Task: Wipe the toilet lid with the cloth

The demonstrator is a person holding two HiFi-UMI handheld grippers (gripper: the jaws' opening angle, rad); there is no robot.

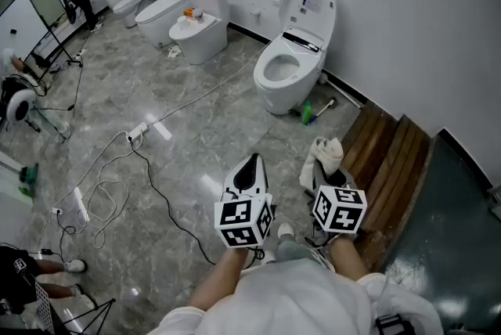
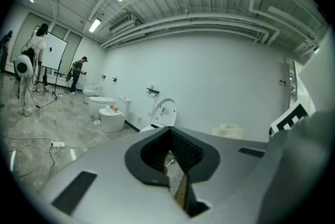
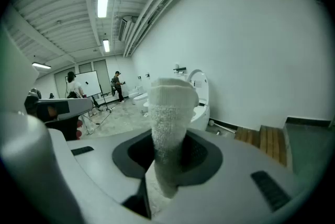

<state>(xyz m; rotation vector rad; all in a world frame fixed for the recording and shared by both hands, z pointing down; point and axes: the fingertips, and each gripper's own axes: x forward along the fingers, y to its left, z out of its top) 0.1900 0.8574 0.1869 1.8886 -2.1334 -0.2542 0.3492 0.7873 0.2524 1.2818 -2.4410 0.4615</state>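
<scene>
The right tongs [image 3: 166, 163] were clamped on the white cloth [image 3: 168, 113], which stood up between the jaws in a bunched roll. The left tongs [image 2: 175, 168] were pressed together on nothing. In the head view both sat low, the left at nine o'clock of the right, well apart from the toilet [image 1: 280, 83]. It stood at about twelve o'clock, its toilet lid [image 1: 311, 3] raised against the wall. The approach looked like the step in hand: carry the cloth forward without easing the grip. Then it should meet the lid with the cloth's soft side, not the hard jaw tips.
</scene>
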